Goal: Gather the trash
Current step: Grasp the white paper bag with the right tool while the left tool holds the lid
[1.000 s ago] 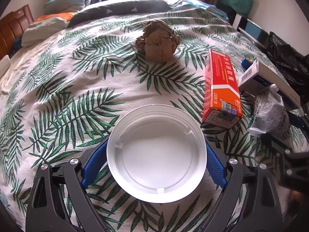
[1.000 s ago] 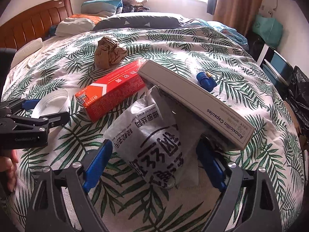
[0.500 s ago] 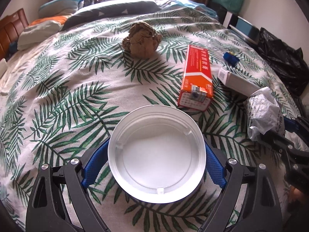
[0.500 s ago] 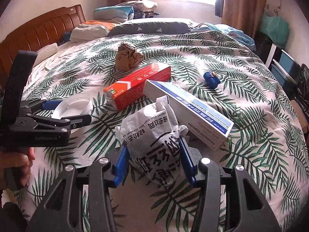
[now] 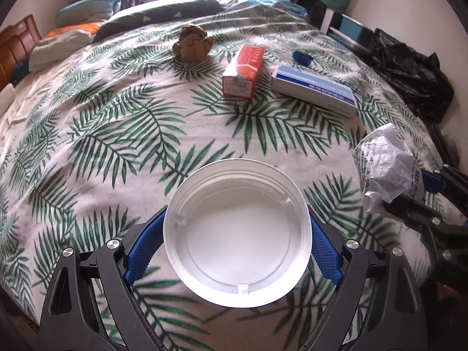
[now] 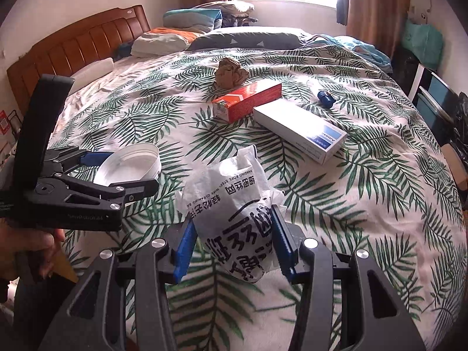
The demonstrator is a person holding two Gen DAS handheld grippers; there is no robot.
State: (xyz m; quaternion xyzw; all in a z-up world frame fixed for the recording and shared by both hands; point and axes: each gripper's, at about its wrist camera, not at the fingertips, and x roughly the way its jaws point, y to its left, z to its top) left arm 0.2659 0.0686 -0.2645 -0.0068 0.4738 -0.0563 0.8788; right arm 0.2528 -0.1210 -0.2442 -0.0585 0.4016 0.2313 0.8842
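A white round lid (image 5: 237, 242) sits between the blue pads of my left gripper (image 5: 235, 222), which is shut on its rim and holds it above the leaf-print bedspread (image 5: 122, 134). My right gripper (image 6: 232, 219) is shut on a crumpled white plastic bag (image 6: 234, 193) with black print, lifted off the bed. In the left wrist view the bag (image 5: 386, 166) shows at the right edge. In the right wrist view the lid (image 6: 131, 161) and the left gripper (image 6: 125, 172) show at the left, with a hand below.
Farther up the bed lie a crumpled brown paper ball (image 5: 191, 44), a red box (image 5: 244, 70), a white and blue box (image 5: 314, 90) and a small blue cap (image 5: 302, 57). A black bag (image 5: 409, 70) sits beside the bed on the right. The headboard (image 6: 73, 46) and pillows are behind.
My right gripper closed on the plastic bag and drew it back off the white and blue box. Both grippers pulled back from the boxes, the lid still in the left.
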